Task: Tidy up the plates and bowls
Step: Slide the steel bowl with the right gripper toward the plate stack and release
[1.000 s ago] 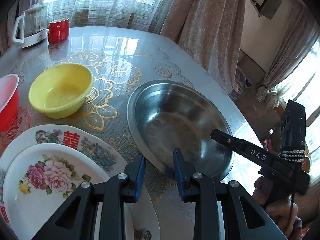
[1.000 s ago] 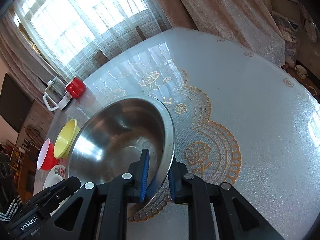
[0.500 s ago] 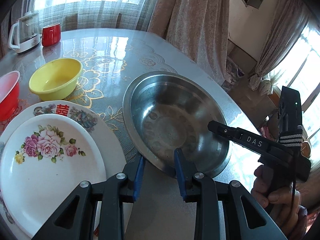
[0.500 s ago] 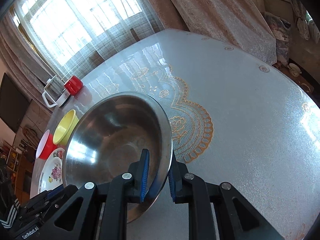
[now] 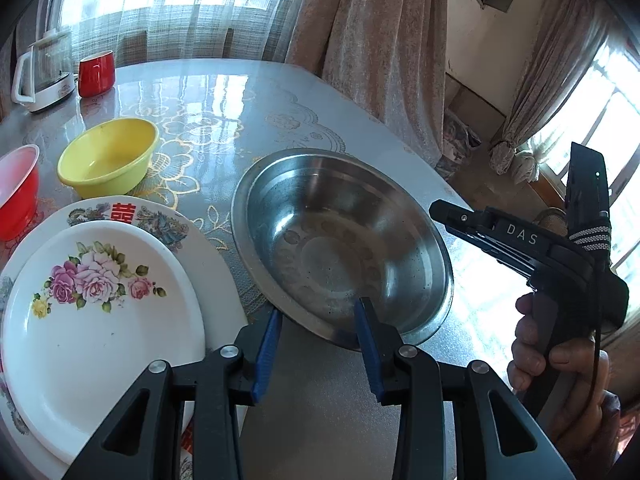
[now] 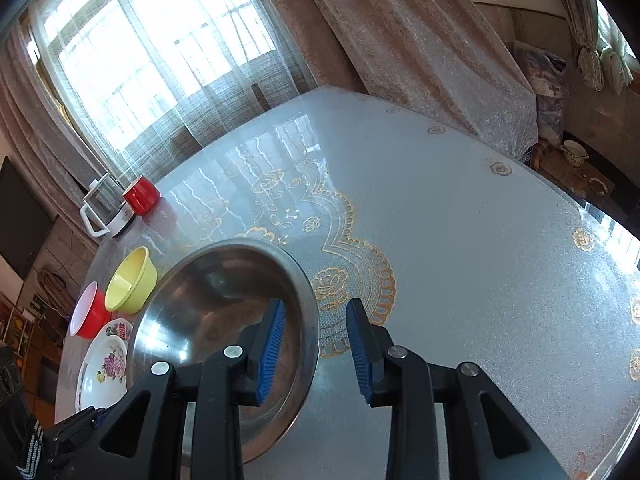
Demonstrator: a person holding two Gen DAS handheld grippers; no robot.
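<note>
A large steel bowl (image 5: 340, 248) rests on the table, right of two stacked flowered plates (image 5: 96, 300). A yellow bowl (image 5: 108, 156) and a red bowl (image 5: 16, 192) stand behind the plates. My left gripper (image 5: 318, 320) is open at the steel bowl's near rim, one finger inside it. My right gripper (image 6: 314, 322) is open astride the steel bowl's rim (image 6: 312, 320), holding nothing. The same bowls (image 6: 132, 280) and plates (image 6: 104, 364) show at left in the right wrist view.
A red mug (image 5: 96, 72) and a glass kettle (image 5: 44, 72) stand at the table's far edge by the curtained window. The right half of the table (image 6: 480, 260) has a patterned cloth under glass. The table edge drops off at right.
My right gripper has opened and let go of the steel bowl, which now lies flat on the table. The left gripper has opened wider at the bowl's near rim.
</note>
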